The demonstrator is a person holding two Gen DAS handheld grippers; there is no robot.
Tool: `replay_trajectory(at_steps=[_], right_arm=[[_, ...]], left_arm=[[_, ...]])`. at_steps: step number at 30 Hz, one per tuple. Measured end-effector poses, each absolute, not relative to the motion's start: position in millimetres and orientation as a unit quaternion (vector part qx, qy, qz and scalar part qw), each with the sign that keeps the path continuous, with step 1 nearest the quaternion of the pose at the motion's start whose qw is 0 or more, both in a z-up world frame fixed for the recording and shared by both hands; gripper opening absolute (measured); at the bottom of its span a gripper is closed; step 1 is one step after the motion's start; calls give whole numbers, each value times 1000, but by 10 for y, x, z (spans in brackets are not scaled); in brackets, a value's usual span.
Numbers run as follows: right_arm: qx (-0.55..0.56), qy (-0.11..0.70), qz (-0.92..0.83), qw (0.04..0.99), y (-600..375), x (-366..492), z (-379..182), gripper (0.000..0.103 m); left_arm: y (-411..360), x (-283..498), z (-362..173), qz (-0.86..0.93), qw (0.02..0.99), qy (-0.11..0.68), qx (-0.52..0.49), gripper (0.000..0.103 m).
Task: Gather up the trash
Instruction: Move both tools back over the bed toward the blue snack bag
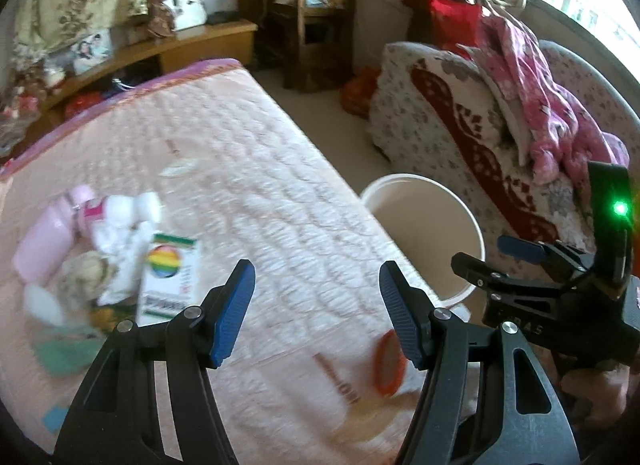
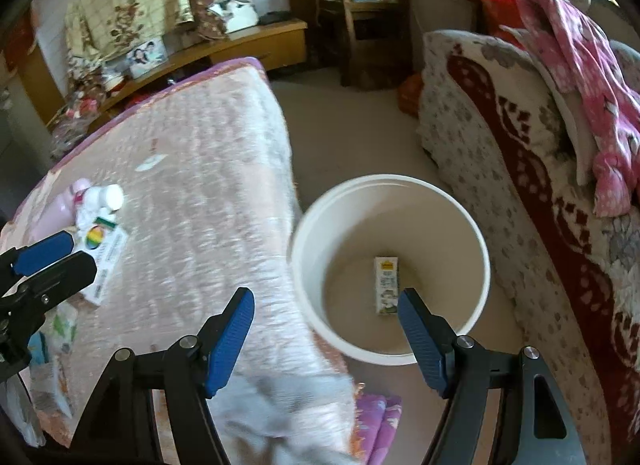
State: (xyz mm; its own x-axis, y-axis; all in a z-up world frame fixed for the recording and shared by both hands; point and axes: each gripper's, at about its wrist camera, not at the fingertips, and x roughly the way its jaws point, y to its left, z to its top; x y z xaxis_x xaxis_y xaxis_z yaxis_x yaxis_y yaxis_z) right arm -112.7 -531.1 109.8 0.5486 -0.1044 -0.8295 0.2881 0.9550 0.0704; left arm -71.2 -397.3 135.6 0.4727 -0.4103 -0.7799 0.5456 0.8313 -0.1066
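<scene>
White bucket (image 2: 390, 265) already holds one carton (image 2: 387, 285). We've both claws wide, empty. Remaining trash pile (image 1: 120, 257) lies left on the bed, nearer our left gripper (image 1: 316, 313); right gripper (image 2: 326, 335) over the bucket.

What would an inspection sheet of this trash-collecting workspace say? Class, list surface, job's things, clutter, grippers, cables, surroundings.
Surface: pink quilted mattress, bare.
Job's things: white bucket on floor beside mattress, small carton lying inside; rainbow-printed box, white bottles, orange lid on mattress.
Clutter: pink clothes on sofa.
Grippers: left gripper open, empty; right gripper open, empty, over bucket.
Cables: nothing seen.
Surroundings: patterned sofa, wooden shelf.
</scene>
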Motion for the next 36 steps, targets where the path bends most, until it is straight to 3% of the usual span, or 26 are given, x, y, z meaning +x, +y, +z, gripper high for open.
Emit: replay_trajectory(at_steps=[36], right_arm=[[28, 440, 23, 897, -3023, -994, 1313, 76]], left_arm=[[-1666, -1288, 1451, -133, 911, 390, 13, 64]])
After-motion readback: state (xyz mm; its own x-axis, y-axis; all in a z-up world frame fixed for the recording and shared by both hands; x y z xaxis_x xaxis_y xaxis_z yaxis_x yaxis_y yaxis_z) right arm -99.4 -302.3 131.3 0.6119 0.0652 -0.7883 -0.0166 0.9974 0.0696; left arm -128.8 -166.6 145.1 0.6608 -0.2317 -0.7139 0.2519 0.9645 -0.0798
